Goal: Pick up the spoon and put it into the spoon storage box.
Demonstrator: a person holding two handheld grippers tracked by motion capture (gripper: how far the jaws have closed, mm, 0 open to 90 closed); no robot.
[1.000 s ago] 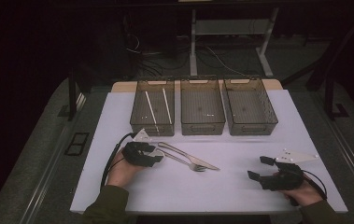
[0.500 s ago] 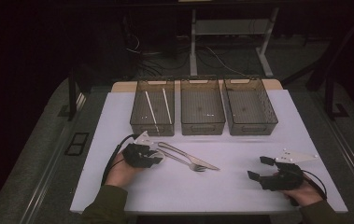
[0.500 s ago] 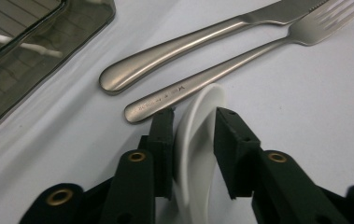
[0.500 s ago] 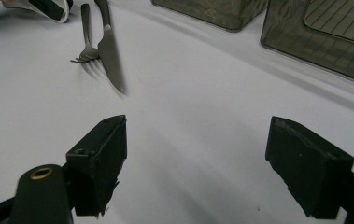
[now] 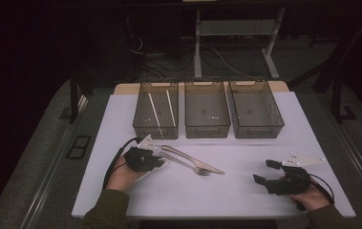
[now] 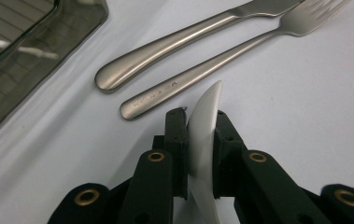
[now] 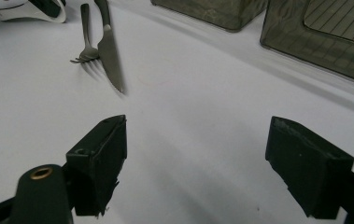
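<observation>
- The left gripper [image 6: 201,135] has its two black jaws pressed together on a thin white piece, likely a plastic spoon [image 6: 205,135]. The piece stands on its edge between the jaws.
- From the high view, the left gripper [image 5: 143,159] sits low over the white table [image 5: 245,200], on the left side, in front of the first bin.
- A metal fork [image 6: 226,60] lies flat on the table, just beyond the white piece. Its handle end is very near the jaw tips.
- A metal knife [image 6: 184,42] lies right beside the fork, on the far side.
- Three see-through bins stand in a row at the back. The left bin [image 5: 140,126] has two thin white sticks [image 5: 154,112] in it.
- The right gripper [image 7: 195,154] has its jaws wide apart and holds nothing. It rests at the right side of the table, well apart from the fork and knife.
</observation>
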